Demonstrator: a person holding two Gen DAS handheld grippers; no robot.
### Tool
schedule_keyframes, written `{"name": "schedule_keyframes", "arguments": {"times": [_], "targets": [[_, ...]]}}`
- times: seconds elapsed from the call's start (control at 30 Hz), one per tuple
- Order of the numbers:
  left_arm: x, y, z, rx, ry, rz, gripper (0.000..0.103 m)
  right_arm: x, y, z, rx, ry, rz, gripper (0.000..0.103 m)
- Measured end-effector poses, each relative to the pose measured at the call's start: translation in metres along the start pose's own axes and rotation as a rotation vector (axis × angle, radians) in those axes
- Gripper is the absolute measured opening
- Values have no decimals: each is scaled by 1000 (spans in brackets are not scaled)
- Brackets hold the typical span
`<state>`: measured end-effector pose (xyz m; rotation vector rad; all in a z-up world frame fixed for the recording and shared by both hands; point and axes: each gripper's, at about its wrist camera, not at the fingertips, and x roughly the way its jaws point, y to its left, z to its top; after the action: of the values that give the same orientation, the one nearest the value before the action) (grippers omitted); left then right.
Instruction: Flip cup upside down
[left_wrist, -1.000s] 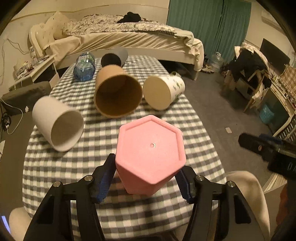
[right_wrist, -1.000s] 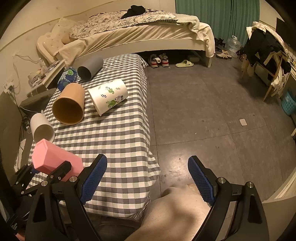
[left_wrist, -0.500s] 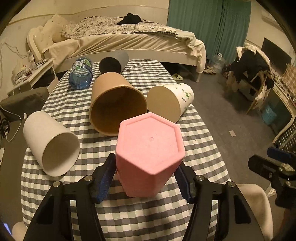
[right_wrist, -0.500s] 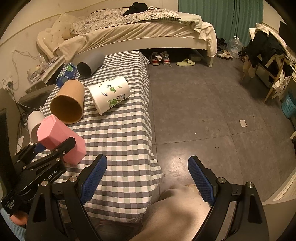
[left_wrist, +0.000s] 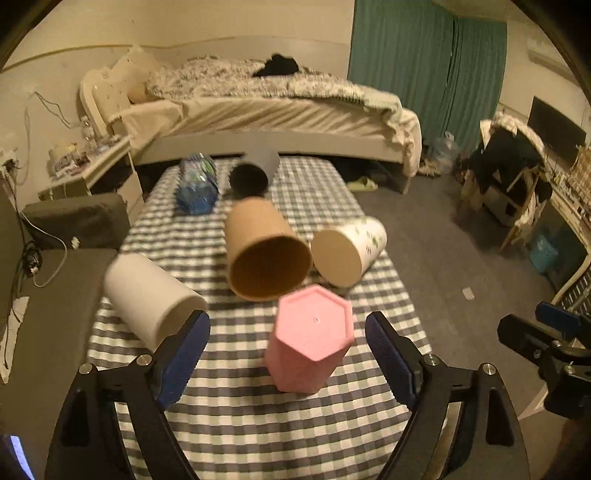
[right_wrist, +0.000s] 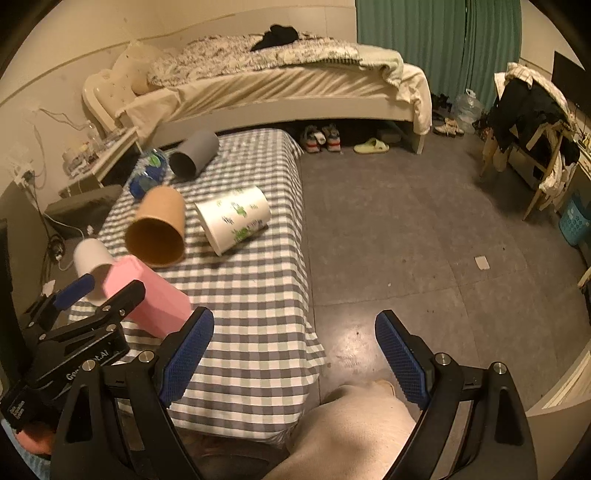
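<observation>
A pink hexagonal cup (left_wrist: 310, 341) stands upside down on the checked table (left_wrist: 236, 413), its closed base up. It also shows in the right wrist view (right_wrist: 147, 295). My left gripper (left_wrist: 288, 358) is open, its blue pads wide on either side of the cup and clear of it. My right gripper (right_wrist: 295, 354) is open and empty, off the table's right edge over the floor; it shows at the right of the left wrist view (left_wrist: 546, 343).
Lying on their sides behind the pink cup: a white cup (left_wrist: 151, 295), a brown cup (left_wrist: 264, 254), a leaf-print cup (left_wrist: 347, 251), a grey cup (left_wrist: 255, 171) and a blue bottle (left_wrist: 195, 182). A bed (left_wrist: 280, 110) stands beyond the table.
My left gripper has opened and let go of the pink cup, which now stands on the table. The left gripper has drawn back. The right gripper has stayed open.
</observation>
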<state>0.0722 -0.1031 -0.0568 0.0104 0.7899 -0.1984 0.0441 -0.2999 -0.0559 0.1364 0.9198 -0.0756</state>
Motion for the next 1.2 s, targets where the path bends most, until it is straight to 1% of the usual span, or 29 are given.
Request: {"name": "schedule_keyframes", "arguments": {"times": [0.13, 0.27, 0.43, 0.5, 0.63, 0.7, 0.9, 1.2], "targets": [[-32, 12, 3, -14, -64, 21, 95, -23, 10, -1, -19, -57, 22, 89], [-61, 27, -3, -26, -112, 53, 98, -41, 24, -5, -49, -109, 43, 89], [-83, 41, -17, -16, -151, 95, 103, -52, 43, -15, -89, -159, 60, 90], [-85, 43, -25, -2, -146, 115, 103, -52, 48, -20, -93, -169, 60, 96], [-84, 50, -36, 5, -119, 141, 103, -48, 57, -31, -80, -174, 74, 98], [-83, 54, -40, -12, -104, 137, 103, -45, 60, -34, -82, -171, 72, 103], [-80, 67, -42, -69, -83, 133, 103, -39, 66, -40, -96, -156, 58, 103], [-83, 68, -42, -72, -96, 136, 103, -37, 67, -38, -96, -156, 46, 103]]}}
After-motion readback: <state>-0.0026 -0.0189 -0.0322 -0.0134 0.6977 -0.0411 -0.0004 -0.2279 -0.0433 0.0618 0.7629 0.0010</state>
